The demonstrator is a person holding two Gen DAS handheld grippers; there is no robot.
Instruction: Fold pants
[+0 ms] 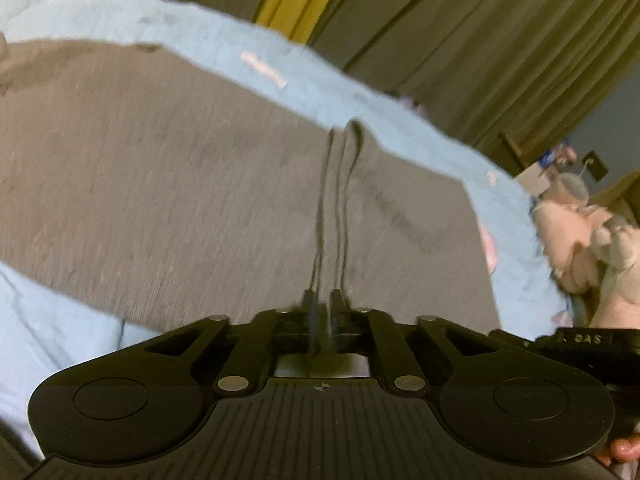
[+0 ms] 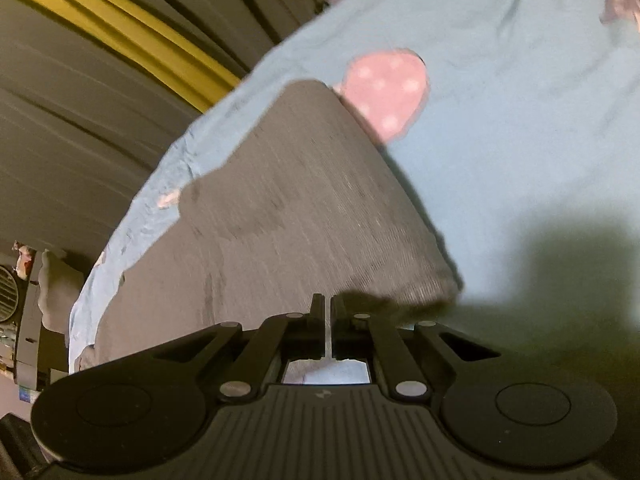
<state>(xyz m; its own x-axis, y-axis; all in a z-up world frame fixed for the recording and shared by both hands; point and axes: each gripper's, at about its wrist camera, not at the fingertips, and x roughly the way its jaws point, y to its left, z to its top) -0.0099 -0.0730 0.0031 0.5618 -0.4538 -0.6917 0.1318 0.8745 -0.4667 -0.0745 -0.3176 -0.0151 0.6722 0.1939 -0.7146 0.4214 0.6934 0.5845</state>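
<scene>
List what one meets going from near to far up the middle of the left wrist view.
Left gripper, jaws nearly shut with dark cords between them → grey pants → blue sheet → curtains.

- Pants [image 1: 200, 184]: motion-blurred in both views; far end cut off at the left edge of the left view.
- Left gripper [image 1: 324, 300]: fabric hides whether the jaws grip it.
- Soft toys [image 1: 588, 240]: blurred, partly cut off at the right edge.
- Shelf items [image 2: 16, 300]: too small to identify.
</scene>
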